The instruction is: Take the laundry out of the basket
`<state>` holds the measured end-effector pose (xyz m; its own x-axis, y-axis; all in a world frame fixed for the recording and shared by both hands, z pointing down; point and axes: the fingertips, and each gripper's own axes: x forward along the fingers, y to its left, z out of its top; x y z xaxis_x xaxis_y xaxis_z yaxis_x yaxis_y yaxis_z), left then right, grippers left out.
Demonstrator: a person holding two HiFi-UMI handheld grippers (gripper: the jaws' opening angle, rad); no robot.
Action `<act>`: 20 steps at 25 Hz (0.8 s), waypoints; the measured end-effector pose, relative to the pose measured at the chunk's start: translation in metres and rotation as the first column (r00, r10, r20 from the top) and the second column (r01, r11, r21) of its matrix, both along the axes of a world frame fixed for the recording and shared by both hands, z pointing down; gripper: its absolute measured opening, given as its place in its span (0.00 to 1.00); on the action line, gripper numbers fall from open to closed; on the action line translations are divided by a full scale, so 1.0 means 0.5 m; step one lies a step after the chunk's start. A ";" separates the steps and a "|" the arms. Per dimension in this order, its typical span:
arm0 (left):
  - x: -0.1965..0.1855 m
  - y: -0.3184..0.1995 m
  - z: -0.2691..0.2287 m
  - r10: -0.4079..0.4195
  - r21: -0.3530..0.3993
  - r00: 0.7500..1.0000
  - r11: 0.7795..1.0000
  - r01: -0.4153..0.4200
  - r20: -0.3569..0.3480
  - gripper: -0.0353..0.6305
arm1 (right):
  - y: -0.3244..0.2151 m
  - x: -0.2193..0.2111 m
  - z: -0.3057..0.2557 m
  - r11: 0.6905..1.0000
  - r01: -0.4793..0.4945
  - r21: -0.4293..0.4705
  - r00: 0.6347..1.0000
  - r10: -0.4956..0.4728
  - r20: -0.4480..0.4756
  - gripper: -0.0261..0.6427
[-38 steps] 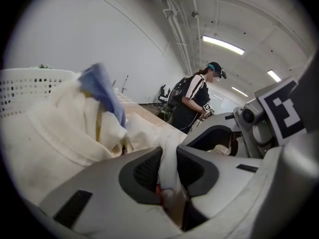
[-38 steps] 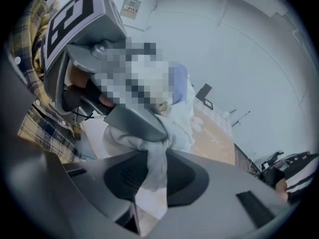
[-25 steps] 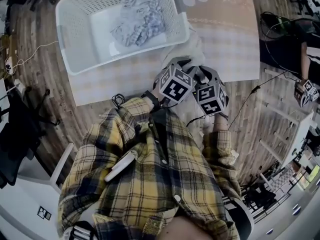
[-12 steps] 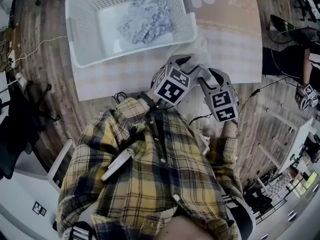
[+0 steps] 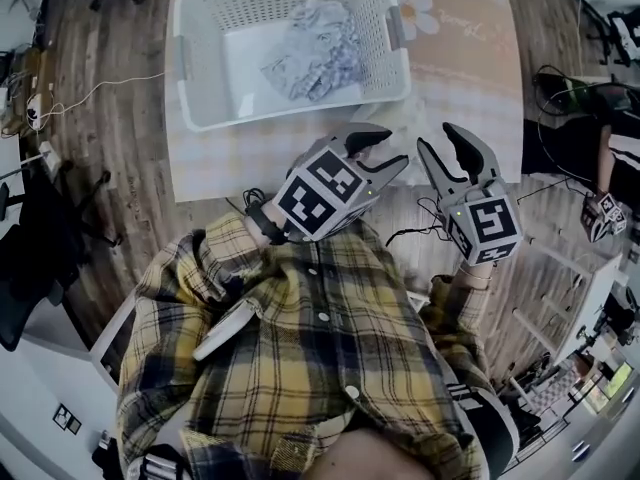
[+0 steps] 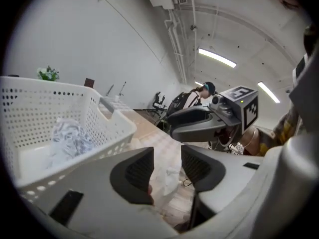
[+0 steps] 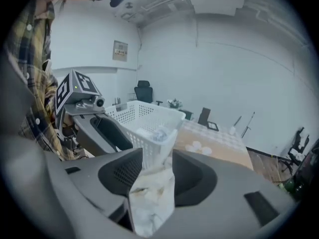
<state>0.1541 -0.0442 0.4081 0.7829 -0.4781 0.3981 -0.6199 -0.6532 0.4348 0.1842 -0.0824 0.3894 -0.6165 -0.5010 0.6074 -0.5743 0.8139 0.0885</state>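
A white perforated laundry basket [image 5: 200, 68] stands on a beige mat, and a crumpled grey-and-white patterned garment [image 5: 315, 53] lies inside it. A small white cloth [image 5: 405, 126] lies on the mat just in front of the basket, below both grippers. My left gripper [image 5: 390, 150] hovers over it with its jaws apart; the cloth [image 6: 168, 179] shows through the gap, untouched. My right gripper [image 5: 440, 140] is beside it, also open, and the cloth [image 7: 152, 198] lies under its gap. The basket [image 6: 107, 133] is to the left of the left gripper.
The beige mat [image 5: 470, 48] with a flower print lies on a wooden floor. Cables [image 5: 80, 93] trail at the left and below the grippers. A person [image 5: 610, 148] and another marker cube [image 5: 600, 213] are at the right edge. White furniture stands at the lower corners.
Both grippers were bunched together low over the white cloth; now they have lifted and spread apart with jaws open. The cloth stays on the mat. The view has shifted left.
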 end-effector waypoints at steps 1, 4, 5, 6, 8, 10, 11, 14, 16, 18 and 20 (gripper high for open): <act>-0.017 -0.003 -0.025 -0.016 0.018 1.000 1.000 0.016 -0.013 0.37 | -0.007 -0.020 -0.024 1.000 0.016 0.020 0.999 -0.017 0.029 0.36; -0.061 -0.014 -0.095 -0.065 0.055 0.996 0.996 0.068 -0.053 0.37 | -0.019 -0.071 -0.092 0.995 0.070 0.071 0.991 -0.077 0.110 0.35; -0.076 -0.018 -0.118 -0.085 0.061 0.994 0.994 0.090 -0.073 0.37 | -0.022 -0.085 -0.115 0.993 0.084 0.089 0.987 -0.095 0.133 0.35; -0.093 -0.024 -0.141 -0.110 0.068 0.989 0.991 0.117 -0.095 0.37 | -0.026 -0.102 -0.139 0.990 0.095 0.108 0.982 -0.111 0.152 0.34; -0.140 -0.038 -0.182 -0.174 0.091 0.976 0.978 0.187 -0.128 0.37 | -0.036 -0.143 -0.177 0.983 0.114 0.145 0.970 -0.142 0.199 0.32; -0.197 -0.048 -0.212 -0.246 0.128 0.958 0.956 0.265 -0.146 0.37 | -0.040 -0.189 -0.203 0.976 0.133 0.172 0.949 -0.175 0.261 0.28; -0.224 -0.050 -0.225 -0.280 0.150 0.948 0.942 0.302 -0.151 0.37 | -0.039 -0.210 -0.214 0.973 0.140 0.185 0.937 -0.190 0.294 0.28; -0.300 -0.052 -0.264 -0.374 0.236 0.917 0.887 0.397 -0.139 0.31 | -0.037 -0.269 -0.253 0.962 0.147 0.230 0.898 -0.227 0.376 0.18; -0.347 -0.050 -0.288 -0.435 0.292 0.893 0.845 0.449 -0.115 0.26 | -0.033 -0.306 -0.279 0.955 0.154 0.254 0.876 -0.251 0.411 0.12; -0.387 -0.043 -0.306 -0.493 0.333 0.864 0.802 0.496 -0.099 0.17 | -0.025 -0.337 -0.298 0.946 0.162 0.282 0.862 -0.275 0.425 0.09; -0.415 -0.028 -0.316 -0.540 0.363 0.835 0.762 0.536 -0.100 0.09 | -0.008 -0.359 -0.305 0.932 0.173 0.320 0.858 -0.302 0.416 0.08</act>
